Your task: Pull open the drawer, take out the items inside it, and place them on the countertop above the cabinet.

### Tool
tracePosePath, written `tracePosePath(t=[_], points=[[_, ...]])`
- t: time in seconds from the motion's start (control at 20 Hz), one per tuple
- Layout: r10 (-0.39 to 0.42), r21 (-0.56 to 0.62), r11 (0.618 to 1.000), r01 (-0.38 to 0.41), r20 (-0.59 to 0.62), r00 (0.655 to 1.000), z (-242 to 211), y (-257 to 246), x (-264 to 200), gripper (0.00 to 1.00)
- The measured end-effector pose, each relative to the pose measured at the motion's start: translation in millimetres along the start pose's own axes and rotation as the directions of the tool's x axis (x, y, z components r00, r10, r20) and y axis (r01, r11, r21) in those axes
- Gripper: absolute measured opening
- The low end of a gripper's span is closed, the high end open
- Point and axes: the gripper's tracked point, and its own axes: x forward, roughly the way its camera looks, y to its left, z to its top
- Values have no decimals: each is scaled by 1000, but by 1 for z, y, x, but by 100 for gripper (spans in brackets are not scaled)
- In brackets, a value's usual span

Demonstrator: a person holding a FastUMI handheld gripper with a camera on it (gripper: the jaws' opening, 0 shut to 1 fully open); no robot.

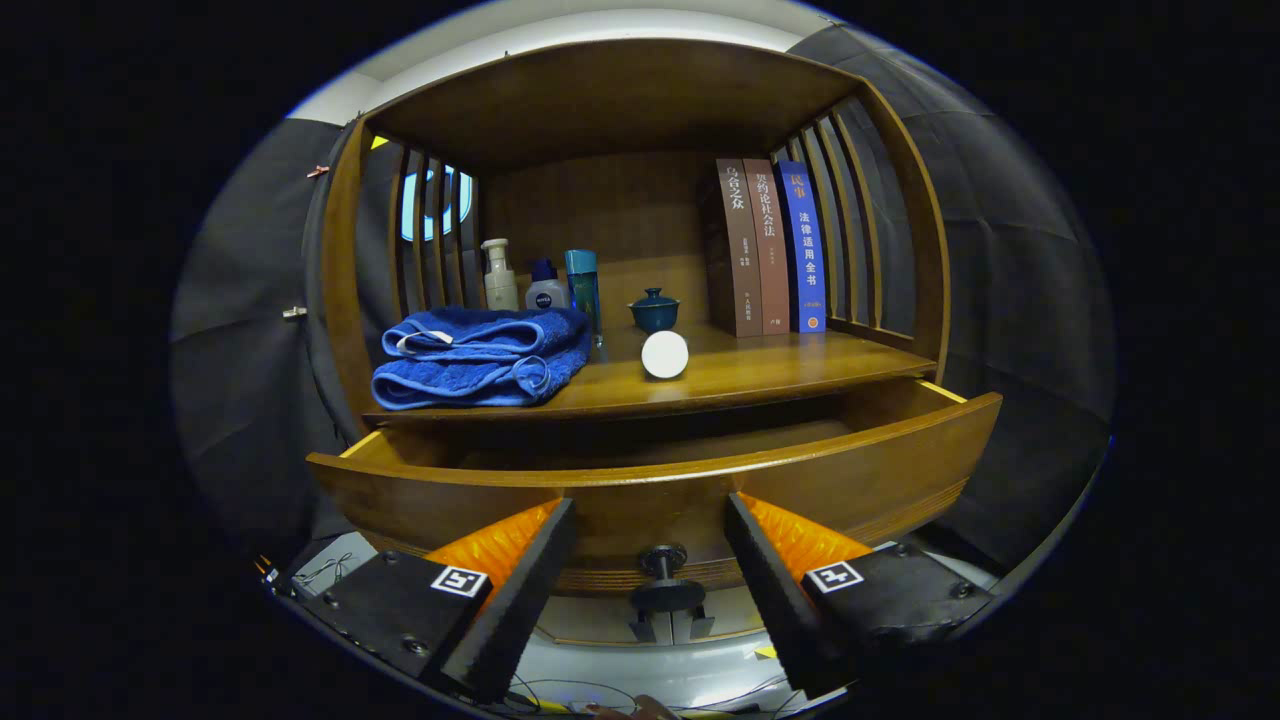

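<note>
1. On the surface (780,375) above the drawer (650,490): one folded blue towel (480,360) at the left edge, three bottles (540,280) behind it, one lidded teal cup (654,310), one white ball (665,354) near the front edge, three upright books (770,245) at the right.
2. The gripper (650,545) is level, its jaws spread open, empty, flanking the drawer's knob (665,575).
3. The drawer is pulled open; its contents are hidden behind the front panel.
</note>
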Motion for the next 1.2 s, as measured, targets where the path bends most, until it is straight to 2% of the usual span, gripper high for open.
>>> tracePosePath(t=[0.65, 0.95, 1.2], points=[[2, -2, 1000, -2, 2, 1000, 8, -1, 54, 100], [4, -3, 1000, -4, 4, 1000, 12, -3, 53, 100], [4, -28, 1000, -3, 56, 998, 40, -6, 45, 100]])
